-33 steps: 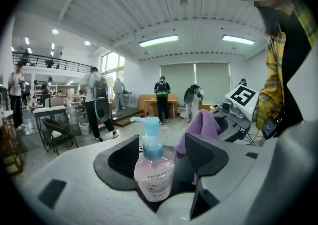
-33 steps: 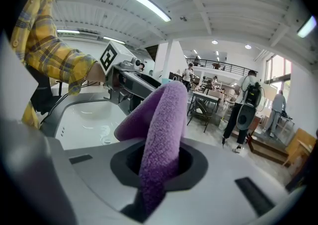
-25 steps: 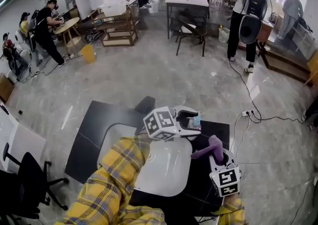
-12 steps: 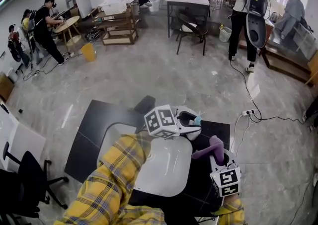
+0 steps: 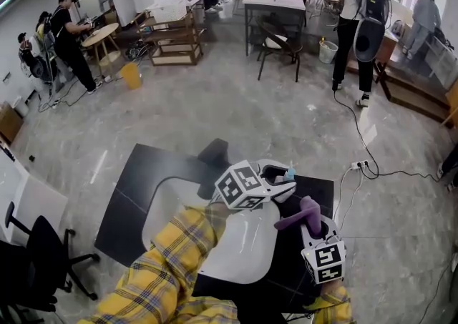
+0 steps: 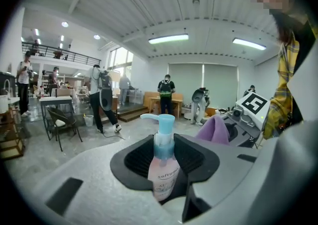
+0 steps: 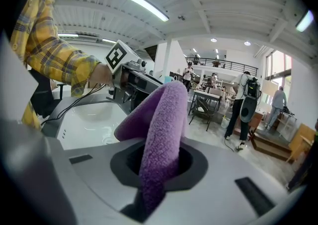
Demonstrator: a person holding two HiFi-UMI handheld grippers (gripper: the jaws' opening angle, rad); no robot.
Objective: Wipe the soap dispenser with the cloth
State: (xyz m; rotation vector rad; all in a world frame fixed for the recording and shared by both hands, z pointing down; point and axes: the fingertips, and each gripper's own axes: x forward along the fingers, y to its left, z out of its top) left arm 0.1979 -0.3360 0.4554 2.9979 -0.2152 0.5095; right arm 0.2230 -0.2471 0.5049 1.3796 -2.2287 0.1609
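Observation:
A pink soap dispenser [image 6: 163, 169] with a light blue pump stands upright between the jaws of my left gripper [image 5: 282, 181]. Those jaws have just been closing and now grip the bottle's body. In the head view only the blue pump of the dispenser [image 5: 289, 172] shows past the gripper, above the far edge of the white sink [image 5: 236, 247]. My right gripper [image 5: 315, 228] is shut on a folded purple cloth [image 7: 161, 134], which sticks up from its jaws. The cloth [image 5: 300, 213] hangs just right of and nearer than the dispenser, apart from it.
The sink is set in a black counter [image 5: 136, 194]. A power strip with cables [image 5: 356, 165] lies on the floor to the right. Farther off are a chair [image 5: 275, 40], tables and several standing people.
My left gripper's jaws have closed round the soap dispenser, and the gripper has rolled slightly. The right gripper with the cloth has stayed where it was.

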